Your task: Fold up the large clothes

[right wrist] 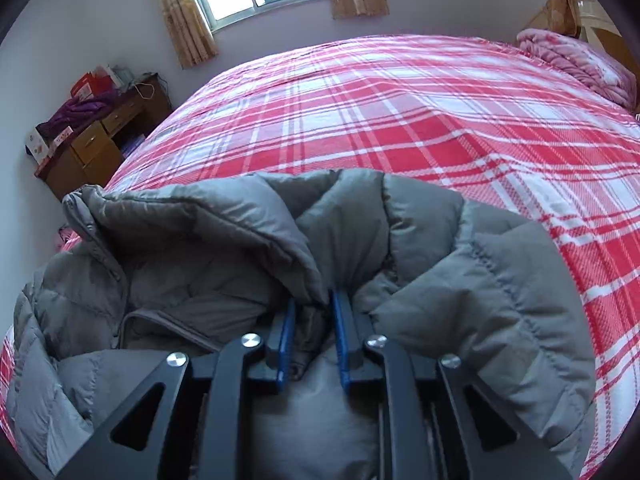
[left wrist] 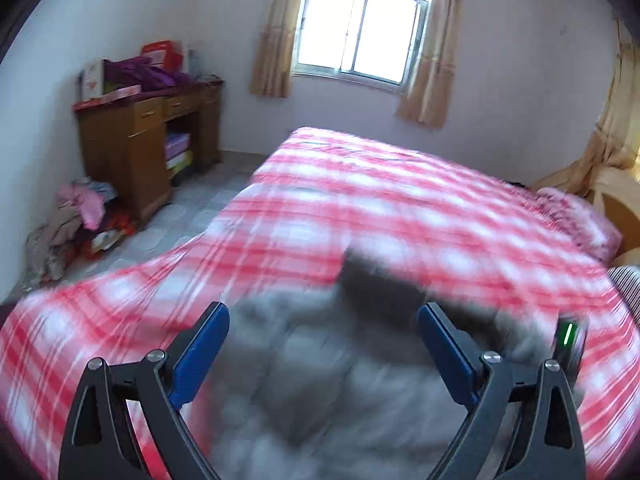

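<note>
Nearest to us in the right wrist view, our right gripper (right wrist: 313, 307) has its blue fingers (right wrist: 286, 340) drawn close together, pinching a fold of the grey puffer jacket (right wrist: 440, 272), which bunches up around and over them. The jacket fills the lower half of that view, from 9 o'clock round to 4 o'clock, lying on the red-and-white checked bedspread (right wrist: 400, 120).

In the left wrist view our left gripper (left wrist: 323, 316) is spread wide and has hold of nothing; the jacket (left wrist: 304, 380) shows blurred beneath it, between its blue fingers (left wrist: 200, 356).

Further out, the bedspread runs on toward 12 o'clock. At 10 o'clock stands a wooden desk (left wrist: 132, 148) with purple cloth (left wrist: 140, 74) heaped on top, and clothes (left wrist: 76, 216) piled on the floor beside it. Farthest, at 12 o'clock, is a curtained window (left wrist: 360, 28).
</note>
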A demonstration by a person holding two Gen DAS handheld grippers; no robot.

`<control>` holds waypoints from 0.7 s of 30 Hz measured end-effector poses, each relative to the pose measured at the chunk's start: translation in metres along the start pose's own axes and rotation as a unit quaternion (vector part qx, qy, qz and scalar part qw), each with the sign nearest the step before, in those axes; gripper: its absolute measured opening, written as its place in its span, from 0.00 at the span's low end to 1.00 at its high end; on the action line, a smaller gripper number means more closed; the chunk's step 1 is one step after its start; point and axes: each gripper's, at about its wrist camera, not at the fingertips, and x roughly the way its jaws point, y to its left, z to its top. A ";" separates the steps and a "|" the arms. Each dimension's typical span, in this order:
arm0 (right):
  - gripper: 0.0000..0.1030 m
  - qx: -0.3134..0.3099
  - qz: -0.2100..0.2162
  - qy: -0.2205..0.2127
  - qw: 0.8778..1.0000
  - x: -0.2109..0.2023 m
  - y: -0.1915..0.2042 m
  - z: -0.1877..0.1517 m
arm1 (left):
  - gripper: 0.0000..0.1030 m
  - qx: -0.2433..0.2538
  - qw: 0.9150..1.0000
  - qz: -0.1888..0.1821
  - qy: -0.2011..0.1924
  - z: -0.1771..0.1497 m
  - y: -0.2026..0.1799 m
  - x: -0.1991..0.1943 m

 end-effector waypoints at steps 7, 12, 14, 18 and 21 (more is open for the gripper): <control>0.19 0.002 0.002 -0.005 1.000 0.003 0.002 0.001 | 0.93 -0.035 0.986 0.028 0.158 0.033 -0.030 0.157; 0.19 0.010 0.011 -0.006 1.000 0.003 -0.001 0.001 | 0.20 -0.076 0.974 -0.006 0.215 -0.008 -0.027 0.184; 0.19 0.014 0.015 -0.006 1.000 0.003 -0.002 0.001 | 0.11 -0.034 0.978 0.014 0.207 -0.023 -0.033 0.177; 0.19 0.023 0.026 -0.005 0.999 0.003 -0.006 0.001 | 0.09 -0.039 0.980 0.016 0.195 -0.046 -0.025 0.147; 0.19 0.029 0.034 -0.005 0.999 0.004 -0.009 0.001 | 0.09 -0.063 0.980 0.028 0.186 -0.068 -0.013 0.129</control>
